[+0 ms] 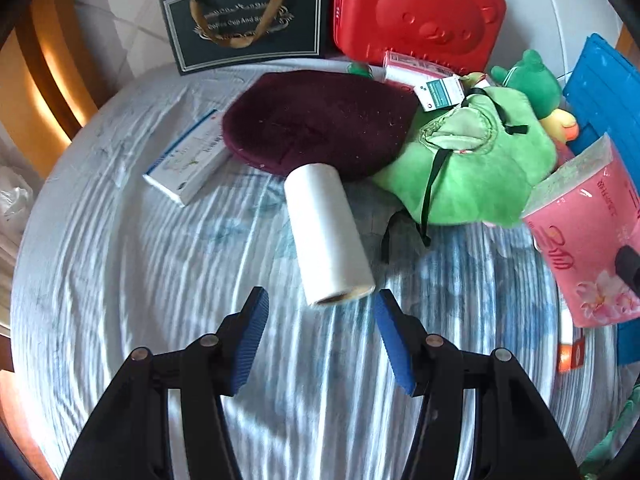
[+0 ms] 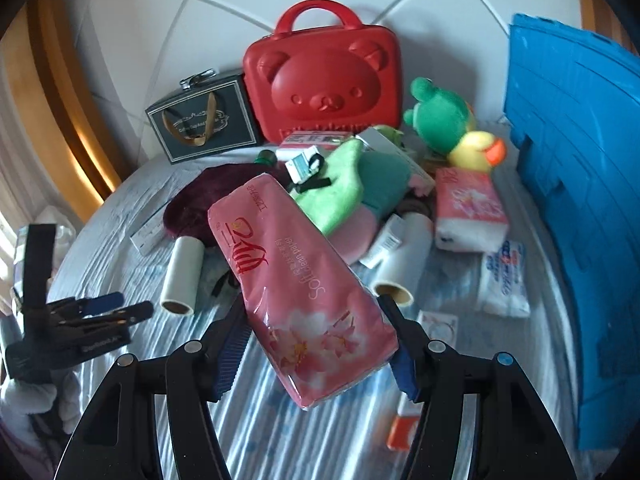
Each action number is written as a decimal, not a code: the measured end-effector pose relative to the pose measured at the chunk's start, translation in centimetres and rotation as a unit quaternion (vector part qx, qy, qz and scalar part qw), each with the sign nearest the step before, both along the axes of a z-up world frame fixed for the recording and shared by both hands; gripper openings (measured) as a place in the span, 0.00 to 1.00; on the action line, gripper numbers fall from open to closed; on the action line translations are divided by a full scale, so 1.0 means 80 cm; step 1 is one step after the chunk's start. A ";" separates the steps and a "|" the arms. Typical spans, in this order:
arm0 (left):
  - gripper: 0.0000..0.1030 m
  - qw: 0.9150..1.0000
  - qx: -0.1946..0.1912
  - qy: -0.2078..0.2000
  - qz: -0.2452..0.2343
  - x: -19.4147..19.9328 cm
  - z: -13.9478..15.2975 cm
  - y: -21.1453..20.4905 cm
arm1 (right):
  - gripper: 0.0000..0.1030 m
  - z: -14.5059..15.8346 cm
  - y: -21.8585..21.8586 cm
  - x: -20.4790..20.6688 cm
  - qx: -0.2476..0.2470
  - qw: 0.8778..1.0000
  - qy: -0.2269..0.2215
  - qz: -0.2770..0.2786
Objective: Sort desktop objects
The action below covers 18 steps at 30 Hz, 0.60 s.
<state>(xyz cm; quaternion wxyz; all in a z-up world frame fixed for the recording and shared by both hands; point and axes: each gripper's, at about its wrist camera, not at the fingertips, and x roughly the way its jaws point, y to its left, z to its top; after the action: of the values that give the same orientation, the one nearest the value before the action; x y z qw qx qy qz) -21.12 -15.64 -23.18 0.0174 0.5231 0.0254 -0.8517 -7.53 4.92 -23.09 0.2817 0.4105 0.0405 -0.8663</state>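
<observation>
The right gripper [image 2: 316, 344] clamps a pink tissue pack [image 2: 304, 292] at frame centre. The left gripper [image 1: 320, 320] hangs open, its jaws apart just below a white roll [image 1: 326, 236] on the striped cloth [image 1: 120, 260].

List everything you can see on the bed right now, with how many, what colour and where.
tissue pack: two, pink; one held in the right claw, one lying by the blue crate
roll: two, white; one just ahead of the left claw, one right of the held pack
hat: one, maroon, mid bed
bear case: one, red, upright at the back
gift bag: one, dark, left of the bear case
plush toy: green, right of the hat
duck plush: yellow, by the crate
blue crate: one, right edge
flat box: one, white, left of the hat
left claw: open, empty
right claw: shut on a tissue pack
</observation>
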 end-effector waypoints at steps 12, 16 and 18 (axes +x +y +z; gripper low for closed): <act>0.47 1.000 -0.010 -0.019 -0.011 -0.067 -0.071 0.021 | 0.62 -0.078 -0.085 -0.037 0.040 0.998 -0.010 0.041; 0.46 1.000 0.000 -0.018 -0.019 -0.045 -0.066 0.035 | 0.60 -0.070 -0.087 -0.030 0.042 0.998 0.000 0.044; 0.44 1.000 -0.007 0.006 -0.027 -0.026 -0.044 0.044 | 0.59 -0.056 -0.082 -0.021 0.036 0.998 0.013 0.046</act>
<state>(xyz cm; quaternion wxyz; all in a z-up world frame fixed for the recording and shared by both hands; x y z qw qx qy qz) -23.17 -12.08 -26.67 -0.0022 0.5181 0.0058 -0.8553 -9.24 -1.61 -27.56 0.3055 0.4066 0.0941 -0.8559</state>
